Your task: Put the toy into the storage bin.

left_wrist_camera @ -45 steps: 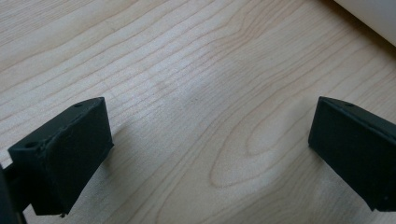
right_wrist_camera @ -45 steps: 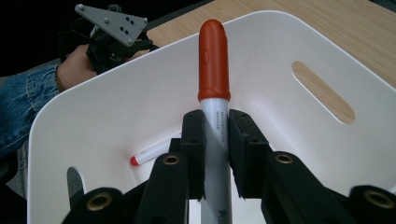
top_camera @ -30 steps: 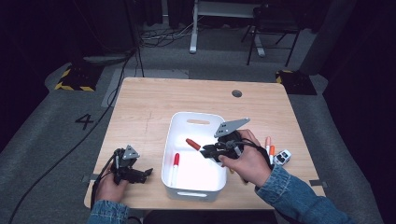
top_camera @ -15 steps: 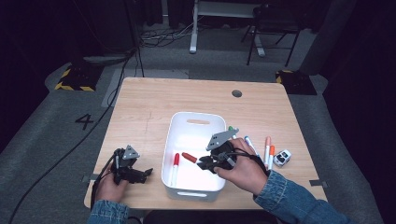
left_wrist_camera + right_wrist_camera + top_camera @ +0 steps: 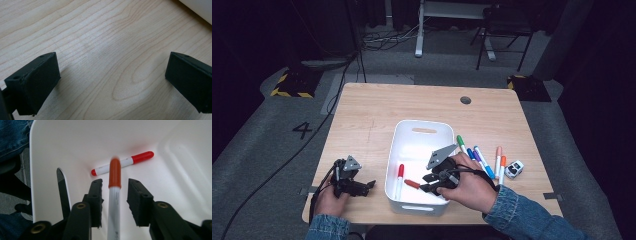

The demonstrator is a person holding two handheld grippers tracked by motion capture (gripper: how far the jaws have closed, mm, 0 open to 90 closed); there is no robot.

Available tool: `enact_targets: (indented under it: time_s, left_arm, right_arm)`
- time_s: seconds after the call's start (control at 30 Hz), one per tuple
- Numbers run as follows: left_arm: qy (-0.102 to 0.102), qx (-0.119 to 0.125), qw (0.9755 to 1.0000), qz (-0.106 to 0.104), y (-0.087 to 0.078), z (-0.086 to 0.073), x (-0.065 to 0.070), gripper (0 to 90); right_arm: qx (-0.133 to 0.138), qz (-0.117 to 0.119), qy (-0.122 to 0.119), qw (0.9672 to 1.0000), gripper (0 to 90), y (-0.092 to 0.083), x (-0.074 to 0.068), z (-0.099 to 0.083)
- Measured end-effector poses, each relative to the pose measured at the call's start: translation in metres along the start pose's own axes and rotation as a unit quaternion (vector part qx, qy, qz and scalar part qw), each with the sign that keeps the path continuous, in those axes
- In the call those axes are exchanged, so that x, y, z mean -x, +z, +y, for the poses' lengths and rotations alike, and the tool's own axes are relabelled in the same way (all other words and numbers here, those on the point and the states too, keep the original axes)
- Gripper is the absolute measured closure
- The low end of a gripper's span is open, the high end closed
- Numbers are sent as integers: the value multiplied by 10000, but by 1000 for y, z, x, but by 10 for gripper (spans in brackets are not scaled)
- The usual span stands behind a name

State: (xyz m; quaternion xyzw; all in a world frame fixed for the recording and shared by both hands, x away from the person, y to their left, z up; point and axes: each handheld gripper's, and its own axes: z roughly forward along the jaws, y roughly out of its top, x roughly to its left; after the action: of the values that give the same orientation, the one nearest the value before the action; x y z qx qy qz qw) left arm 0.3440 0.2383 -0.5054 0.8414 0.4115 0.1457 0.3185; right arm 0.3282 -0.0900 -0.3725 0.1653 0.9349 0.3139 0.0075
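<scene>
Orange-capped white marker (image 5: pixel 114 192) lies lengthwise between your right gripper's (image 5: pixel 115 197) just-parted jaws, loose above the white plastic bin's (image 5: pixel 394 165) near edge.

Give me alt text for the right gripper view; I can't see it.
The right gripper, its jaws just opened, has an orange-capped marker between them with gaps on both sides, over the white bin. A red-capped marker lies on the bin floor beyond it.

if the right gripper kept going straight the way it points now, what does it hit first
Probably the red-capped marker lying crosswise on the floor of the white bin, just past the orange-capped marker between the right gripper's jaws, which have just been opening. Depth is unclear; the bin floor could come first.
</scene>
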Motion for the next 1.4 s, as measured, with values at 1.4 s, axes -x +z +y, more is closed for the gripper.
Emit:
enact_targets:
  time_s: [1.4]
  left_arm:
    - [-17, -10, 10000, -18, 0, 0, 0, 0]
  right_arm:
    - [874, -1240, 1233, 9807, 570, -90, 92, -52]
